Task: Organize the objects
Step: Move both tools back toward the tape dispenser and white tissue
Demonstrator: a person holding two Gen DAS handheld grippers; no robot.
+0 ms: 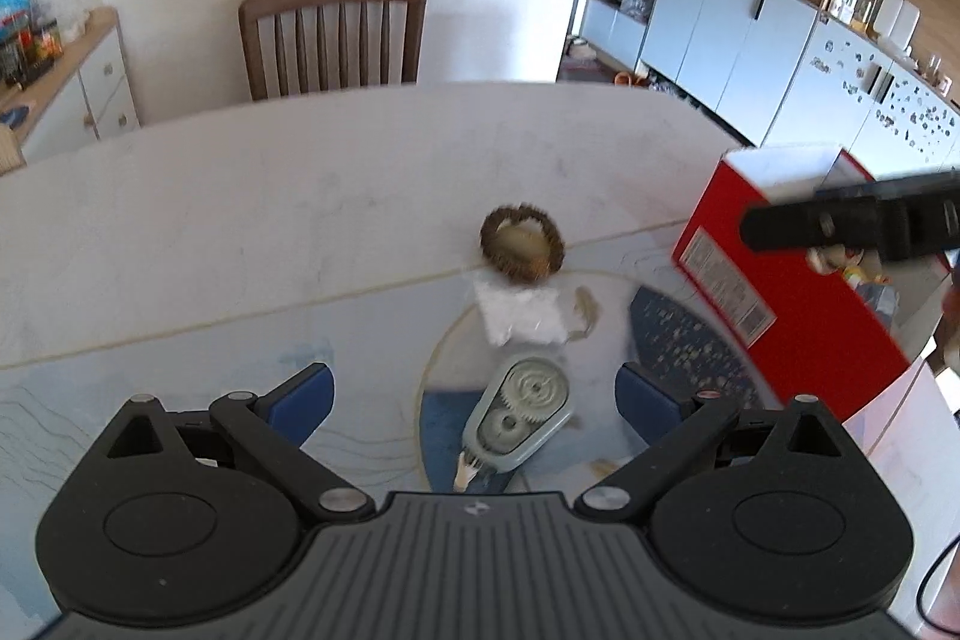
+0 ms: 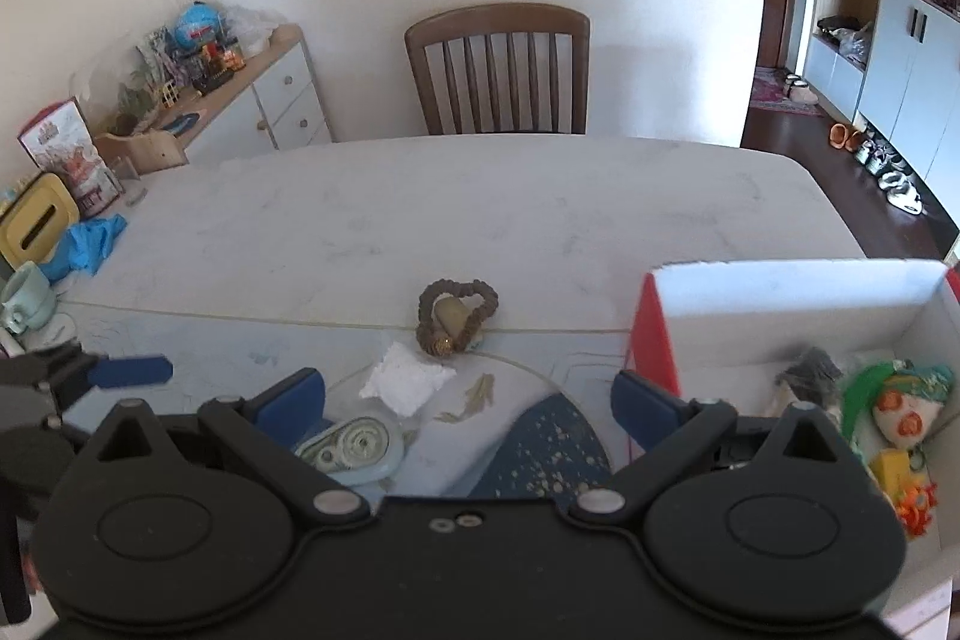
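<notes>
Left gripper (image 1: 474,394) hangs over the table mat, blue fingers (image 1: 306,394) spread wide, nothing between them. Right under that gap lies the pale gear toy (image 1: 516,418), its twin cogs facing up, its near end cut off by the gripper body. Just past it, a white crumpled packet (image 1: 519,313), and beyond that the brown bead ring (image 1: 522,249) sits at the mat's edge with a small tan piece inside it; motion blur here, so what that piece is stays unclear.

Right gripper (image 2: 468,400) is released too, jaws wide apart and empty, held beside the red-sided box (image 2: 651,340). The box's white interior holds a painted face figure (image 2: 906,406), a yellow-and-orange trinket (image 2: 900,484) and a grey fuzzy item (image 2: 810,373), the last hard to make out. From this side the gear toy shows low left, partly hidden behind the left finger. A wooden chair (image 2: 498,64) stands at the table's (image 2: 480,196) far edge
</notes>
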